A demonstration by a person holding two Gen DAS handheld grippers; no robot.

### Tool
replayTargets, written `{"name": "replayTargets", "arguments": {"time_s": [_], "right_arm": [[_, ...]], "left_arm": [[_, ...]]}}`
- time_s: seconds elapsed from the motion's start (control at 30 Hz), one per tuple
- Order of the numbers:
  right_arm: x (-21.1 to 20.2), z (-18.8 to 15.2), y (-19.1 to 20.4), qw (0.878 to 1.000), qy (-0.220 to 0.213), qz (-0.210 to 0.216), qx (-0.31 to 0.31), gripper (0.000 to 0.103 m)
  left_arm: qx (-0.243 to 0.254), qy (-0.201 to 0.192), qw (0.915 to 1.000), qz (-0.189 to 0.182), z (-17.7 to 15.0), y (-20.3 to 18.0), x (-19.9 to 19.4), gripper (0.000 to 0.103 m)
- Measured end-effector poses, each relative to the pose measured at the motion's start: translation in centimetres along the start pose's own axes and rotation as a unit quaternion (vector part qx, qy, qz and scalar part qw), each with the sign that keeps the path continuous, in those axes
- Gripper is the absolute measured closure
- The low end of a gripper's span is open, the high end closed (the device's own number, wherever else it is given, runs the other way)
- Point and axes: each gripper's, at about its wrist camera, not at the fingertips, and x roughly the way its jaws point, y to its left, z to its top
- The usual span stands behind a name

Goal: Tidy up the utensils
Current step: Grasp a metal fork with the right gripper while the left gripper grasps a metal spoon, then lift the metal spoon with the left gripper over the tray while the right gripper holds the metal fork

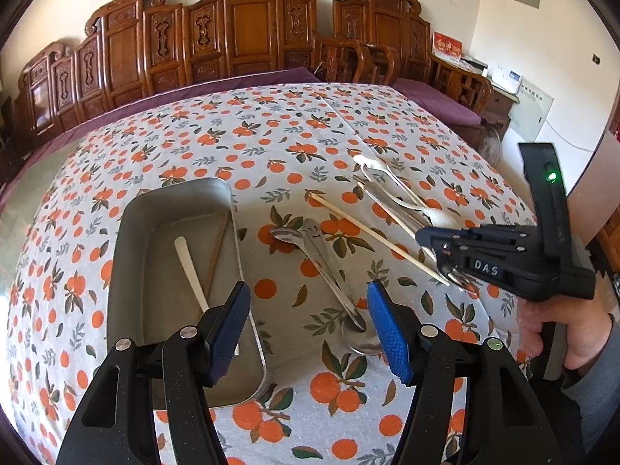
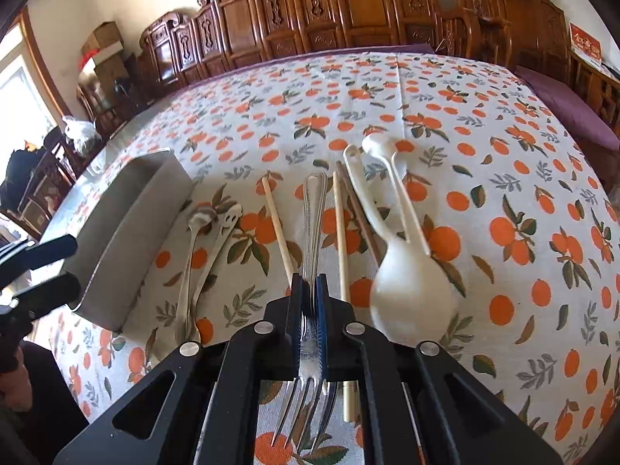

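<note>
1. Pinched between the right gripper (image 2: 310,298)'s closed blue pads at lower centre of the right wrist view, a metal fork (image 2: 312,232) lies along the orange-print tablecloth (image 2: 484,135), tines toward the camera.
2. Chopsticks (image 2: 277,224) and white spoons (image 2: 410,286) lie beside it.
3. Left gripper (image 1: 308,329) hangs open and empty, between the metal tray (image 1: 128,240) and two steel spoons (image 1: 325,263).

Your left gripper (image 1: 308,323) is matte black with blue, finely ribbed pads (image 1: 387,333) and round silver screws at its pivots. Your right gripper (image 2: 309,302) matches it, carries white "DAS" lettering and a lit green lamp. A grey sleeve (image 1: 598,387) covers your right wrist.
</note>
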Motion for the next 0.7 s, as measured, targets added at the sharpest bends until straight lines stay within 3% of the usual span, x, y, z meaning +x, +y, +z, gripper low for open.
{"name": "replayTargets", "arguments": {"time_s": [0.1, 0.7], "right_arm": [[-0.5, 0.1, -0.6, 1.0, -0.008, 0.004, 0.007, 0.095], [-1.2, 0.1, -2.1, 1.0, -0.012, 0.023, 0.016, 0.095]], "left_arm": [[0.012, 0.008, 0.9999, 0.006, 0.4, -0.8, 0.4, 0.044], [0.007, 0.101, 0.9941, 0.039, 2.9, -2.3, 8.0, 0.084]]}}
